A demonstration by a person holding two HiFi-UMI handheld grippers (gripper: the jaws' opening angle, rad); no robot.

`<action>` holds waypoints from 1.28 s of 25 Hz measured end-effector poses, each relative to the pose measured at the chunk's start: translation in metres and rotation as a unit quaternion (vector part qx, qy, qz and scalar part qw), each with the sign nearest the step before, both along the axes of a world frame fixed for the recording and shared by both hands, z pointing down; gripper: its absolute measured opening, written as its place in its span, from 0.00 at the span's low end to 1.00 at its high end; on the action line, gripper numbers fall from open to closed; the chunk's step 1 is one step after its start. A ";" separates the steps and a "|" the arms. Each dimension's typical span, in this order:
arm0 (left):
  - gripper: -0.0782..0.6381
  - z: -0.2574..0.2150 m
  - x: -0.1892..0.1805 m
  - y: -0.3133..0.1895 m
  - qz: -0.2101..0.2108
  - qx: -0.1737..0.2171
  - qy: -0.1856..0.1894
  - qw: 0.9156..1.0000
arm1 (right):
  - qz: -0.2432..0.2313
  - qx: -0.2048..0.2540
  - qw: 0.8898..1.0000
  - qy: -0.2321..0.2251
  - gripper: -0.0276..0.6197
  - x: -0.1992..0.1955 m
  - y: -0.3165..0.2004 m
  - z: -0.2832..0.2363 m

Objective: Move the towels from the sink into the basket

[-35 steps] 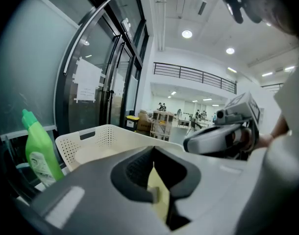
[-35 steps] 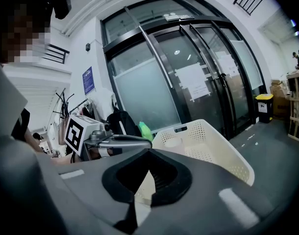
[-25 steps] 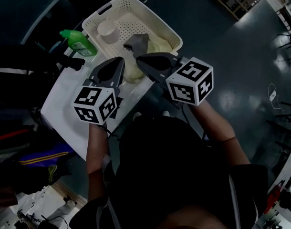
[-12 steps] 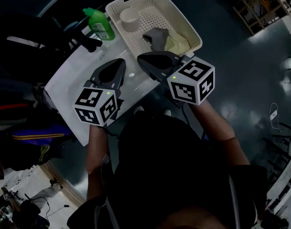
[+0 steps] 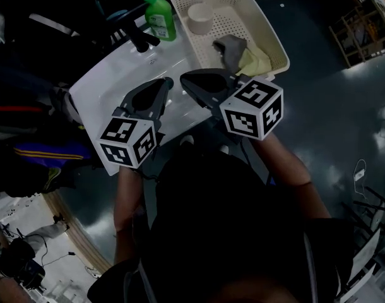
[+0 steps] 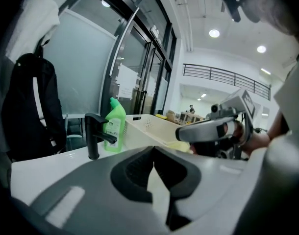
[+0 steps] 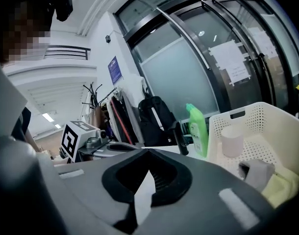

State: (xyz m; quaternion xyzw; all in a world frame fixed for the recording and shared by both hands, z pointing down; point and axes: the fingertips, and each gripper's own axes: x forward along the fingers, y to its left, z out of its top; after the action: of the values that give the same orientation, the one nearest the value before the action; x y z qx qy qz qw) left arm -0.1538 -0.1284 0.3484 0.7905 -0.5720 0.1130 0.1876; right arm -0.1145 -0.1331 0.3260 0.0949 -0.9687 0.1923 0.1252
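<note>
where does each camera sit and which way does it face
Head view: on head, steeply down at sink, basket; left gripper, right gripper show.
Left gripper view: on it, facing faucet, green bottle; own shut jaws show.
Right gripper view: on it, facing basket; own shut jaws show.
Shared: all show green bottle.

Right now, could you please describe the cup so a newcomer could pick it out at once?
Find the white sink; a cream perforated basket sits beside it, next to the green bottle. In the basket's corner nearest that bottle stands a pale cup. It is the only rigid, round thing there; the grey towel and yellowish towel are crumpled cloth.
</note>
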 end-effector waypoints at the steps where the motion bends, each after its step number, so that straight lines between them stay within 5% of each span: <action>1: 0.12 0.001 -0.003 0.003 -0.005 -0.001 0.001 1.000 | -0.006 -0.001 1.000 0.000 0.04 -0.004 0.003 0.001; 19: 0.12 0.019 -0.046 0.047 -0.085 -0.014 0.022 0.996 | -0.084 -0.016 0.996 0.004 0.04 -0.047 0.043 0.019; 32: 0.12 0.030 -0.050 0.054 -0.100 -0.022 0.033 0.994 | -0.091 -0.028 0.995 0.012 0.04 -0.053 0.054 0.033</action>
State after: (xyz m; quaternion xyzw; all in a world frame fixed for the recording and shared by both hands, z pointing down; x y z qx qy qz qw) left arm -0.2038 -0.0741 0.3782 0.7285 -0.6391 0.0802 0.2334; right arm -0.1676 -0.0787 0.3588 0.0049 -0.9660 0.2061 0.1560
